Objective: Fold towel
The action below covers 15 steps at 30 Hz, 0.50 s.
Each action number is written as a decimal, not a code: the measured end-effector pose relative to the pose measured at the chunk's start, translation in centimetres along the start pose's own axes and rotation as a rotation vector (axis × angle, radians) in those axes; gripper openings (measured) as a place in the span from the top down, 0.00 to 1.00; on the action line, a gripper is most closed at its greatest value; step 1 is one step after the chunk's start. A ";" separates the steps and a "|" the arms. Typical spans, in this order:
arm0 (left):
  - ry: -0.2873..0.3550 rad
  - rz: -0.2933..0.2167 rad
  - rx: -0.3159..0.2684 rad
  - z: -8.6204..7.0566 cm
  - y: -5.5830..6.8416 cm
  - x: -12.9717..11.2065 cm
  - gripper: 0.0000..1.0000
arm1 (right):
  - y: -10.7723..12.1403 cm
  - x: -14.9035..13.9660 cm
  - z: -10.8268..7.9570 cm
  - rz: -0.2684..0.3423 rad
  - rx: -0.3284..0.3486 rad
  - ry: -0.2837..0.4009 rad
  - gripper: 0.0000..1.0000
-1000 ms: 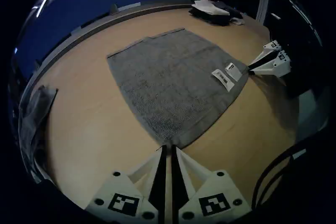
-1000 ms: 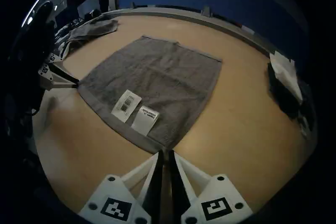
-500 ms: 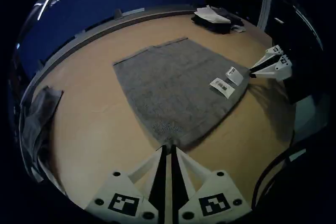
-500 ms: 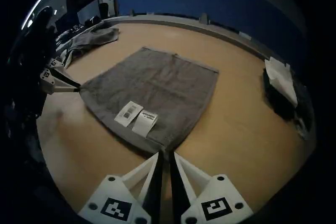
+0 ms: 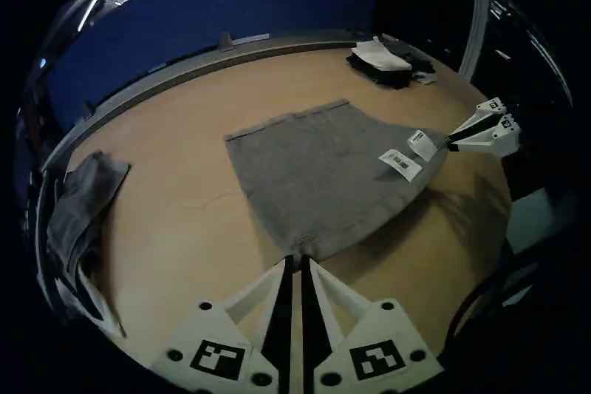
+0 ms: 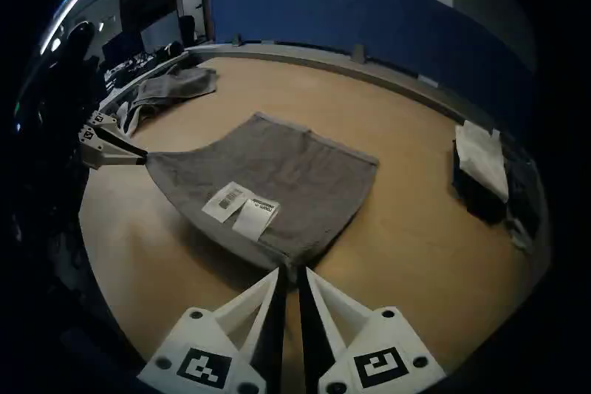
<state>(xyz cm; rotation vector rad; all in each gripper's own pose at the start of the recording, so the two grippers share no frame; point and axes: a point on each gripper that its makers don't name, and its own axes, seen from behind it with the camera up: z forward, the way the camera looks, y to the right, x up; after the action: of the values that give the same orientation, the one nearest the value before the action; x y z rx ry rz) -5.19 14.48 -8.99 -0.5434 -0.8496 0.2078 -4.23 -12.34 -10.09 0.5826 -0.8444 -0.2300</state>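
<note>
Left gripper (image 5: 296, 259): fingers closing tight, pinching the near corner of the towel
Right gripper (image 6: 289, 270): pinching the other near corner, sitting at 3 o'clock in the left gripper view
Towel (image 5: 325, 172): near edge hanging lifted, far edge lying on the table (image 5: 185, 194) toward 12 o'clock

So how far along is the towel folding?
Barely begun. Done: the left gripper and right gripper each have their jaws shut on a near corner of the grey towel. In hand: that near edge is raised off the table, a shadow beneath it. Still to do: the far edge lies flat, nothing is doubled over, so the whole fold remains.
</note>
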 end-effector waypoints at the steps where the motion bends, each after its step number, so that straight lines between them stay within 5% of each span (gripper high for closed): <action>1: 0.004 -0.004 0.002 -0.3 0.0 0.2 0.93 | -0.1 0.2 -0.3 -0.001 0.001 0.003 0.90; 15: 0.048 -0.044 0.029 -3.9 0.4 2.2 0.93 | -0.6 1.9 -3.2 0.017 0.020 0.017 0.89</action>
<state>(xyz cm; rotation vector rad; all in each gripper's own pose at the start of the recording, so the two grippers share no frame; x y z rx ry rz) -0.80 14.26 -9.83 -0.5006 -0.8097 0.1656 -0.60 -12.40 -10.93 0.5952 -0.8362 -0.2006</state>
